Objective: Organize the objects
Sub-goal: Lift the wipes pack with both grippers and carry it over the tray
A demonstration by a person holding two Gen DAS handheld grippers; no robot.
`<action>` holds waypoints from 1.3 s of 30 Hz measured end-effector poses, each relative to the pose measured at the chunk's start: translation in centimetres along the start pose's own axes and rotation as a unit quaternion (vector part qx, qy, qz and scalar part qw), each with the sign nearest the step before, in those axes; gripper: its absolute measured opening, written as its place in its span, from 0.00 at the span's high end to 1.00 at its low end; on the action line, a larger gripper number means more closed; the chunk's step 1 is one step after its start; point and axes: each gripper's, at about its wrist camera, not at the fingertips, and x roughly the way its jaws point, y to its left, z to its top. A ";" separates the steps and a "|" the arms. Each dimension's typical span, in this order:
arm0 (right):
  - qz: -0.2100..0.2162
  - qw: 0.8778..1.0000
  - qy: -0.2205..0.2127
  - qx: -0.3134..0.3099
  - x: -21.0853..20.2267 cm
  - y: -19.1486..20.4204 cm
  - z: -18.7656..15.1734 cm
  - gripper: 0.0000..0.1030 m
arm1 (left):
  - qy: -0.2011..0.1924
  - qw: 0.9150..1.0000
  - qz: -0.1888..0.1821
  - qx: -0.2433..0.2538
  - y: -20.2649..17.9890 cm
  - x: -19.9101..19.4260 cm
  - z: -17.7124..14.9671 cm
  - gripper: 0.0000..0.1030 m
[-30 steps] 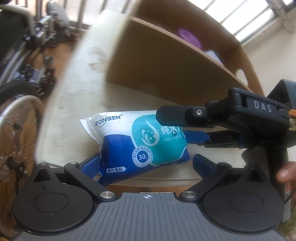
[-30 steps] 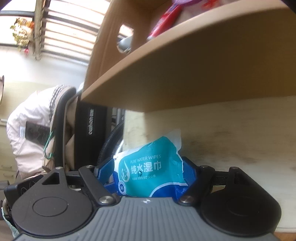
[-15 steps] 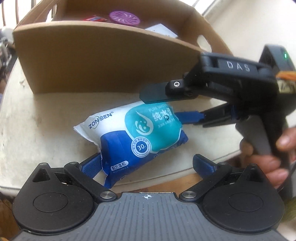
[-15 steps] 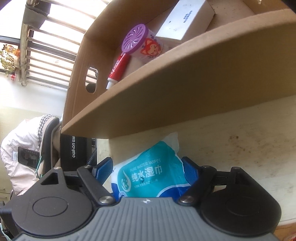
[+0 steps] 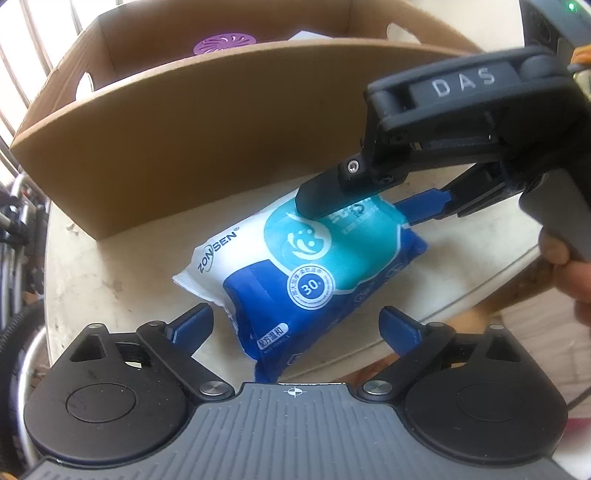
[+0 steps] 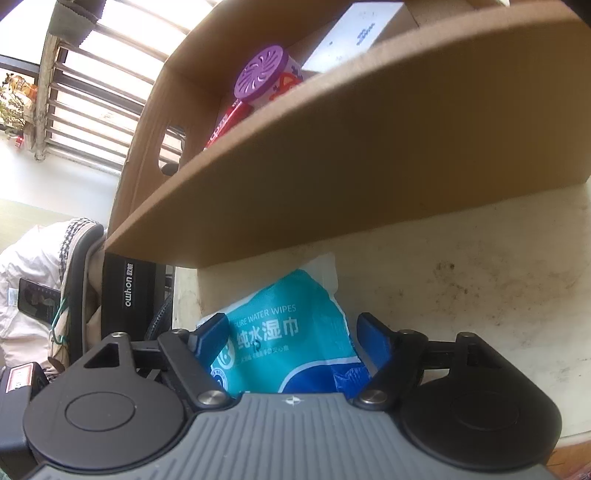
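A pack of wet wipes [image 5: 306, 266] lies flat on a pale round table [image 5: 96, 280], just in front of a brown cardboard box [image 5: 207, 140]. The pack is blue, teal and white.

The right gripper [image 6: 291, 334] has the teal end of the pack between its two blue fingers [image 6: 212, 330]. Its jaws are closing. The fingers look very close to the pack's sides, but I cannot be sure they are pressing on it. A hand [image 5: 565, 266] holds this gripper's handle at the right edge of the left wrist view.

The left gripper [image 5: 295, 325] hovers over the other end of the pack. Its jaws are closing too, but they stand wide apart and do not touch the pack.

Inside the box sit a purple round lid [image 6: 262, 74], a white box [image 6: 354, 33] and a red tube [image 6: 225, 123]. A wheelchair wheel [image 5: 22, 332] stands beside the table.
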 end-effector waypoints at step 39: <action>0.018 0.998 0.036 -0.050 0.1 1.4 -0.4 0.31 | 0.036 0.997 -0.015 -0.067 -1.3 -0.4 -0.4 0.13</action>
